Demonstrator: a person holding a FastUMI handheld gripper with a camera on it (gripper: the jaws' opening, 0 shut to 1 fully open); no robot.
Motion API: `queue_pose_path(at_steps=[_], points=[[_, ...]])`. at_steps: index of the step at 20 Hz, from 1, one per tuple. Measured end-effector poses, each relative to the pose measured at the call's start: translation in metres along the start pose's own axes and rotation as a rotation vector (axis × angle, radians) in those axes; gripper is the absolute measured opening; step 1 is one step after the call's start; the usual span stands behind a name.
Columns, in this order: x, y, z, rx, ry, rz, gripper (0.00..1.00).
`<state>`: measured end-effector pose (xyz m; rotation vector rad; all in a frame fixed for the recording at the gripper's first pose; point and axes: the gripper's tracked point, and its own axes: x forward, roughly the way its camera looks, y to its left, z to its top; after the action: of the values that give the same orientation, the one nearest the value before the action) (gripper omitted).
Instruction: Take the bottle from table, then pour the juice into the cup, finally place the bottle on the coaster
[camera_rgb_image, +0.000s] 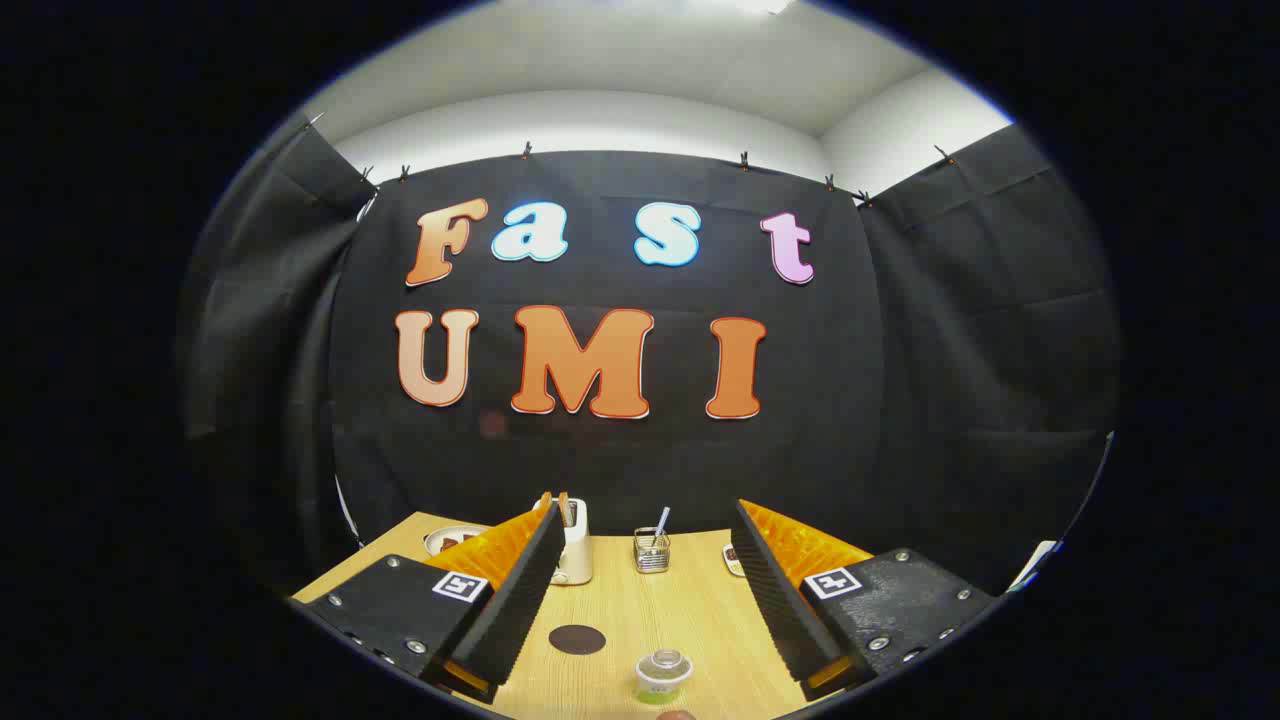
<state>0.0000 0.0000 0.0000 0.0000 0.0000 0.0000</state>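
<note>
The claw (645, 560) hangs above a pale wooden table (690, 610) with its two fingers spread wide apart and nothing between them but bare tabletop; neither finger touches anything. Low in the gap between the fingers, nearer the camera than the fingertips, stands a small clear cup (663, 675) with a green band around its lower part, upright and seen from above so its open mouth shows. Just beside it, toward the left finger and a little farther ahead, a dark round coaster (577, 639) lies flat on the wood, apart from the cup and with nothing on it. At the very bottom, below the cup, a small rounded reddish shape peeks in; it is too cut off to say whether it is the bottle. Beyond the fingertips, at the far side of the table, a cream toaster (572, 545) stands just past the tip of the left finger with two slices of toast sticking up from its slots. To its right, straight ahead between the fingers, a small wire basket (651, 551) holds a thin upright stick or straw. Behind the left finger a plate (447, 539) shows in part, and beside the right fingertip a small flat item sits at the table's far side, too hidden to name.
</note>
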Motion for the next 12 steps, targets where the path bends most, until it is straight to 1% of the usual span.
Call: queue_pose_path(at_steps=[4, 8, 12], points=[[-0.004, -0.019, 0.0, -0.003, 0.005, 0.018, 0.99], [0.005, -0.046, -0.004, -0.028, 0.019, 0.046, 0.99], [0.015, -0.054, -0.014, 0.02, 0.053, 0.134, 0.99]])
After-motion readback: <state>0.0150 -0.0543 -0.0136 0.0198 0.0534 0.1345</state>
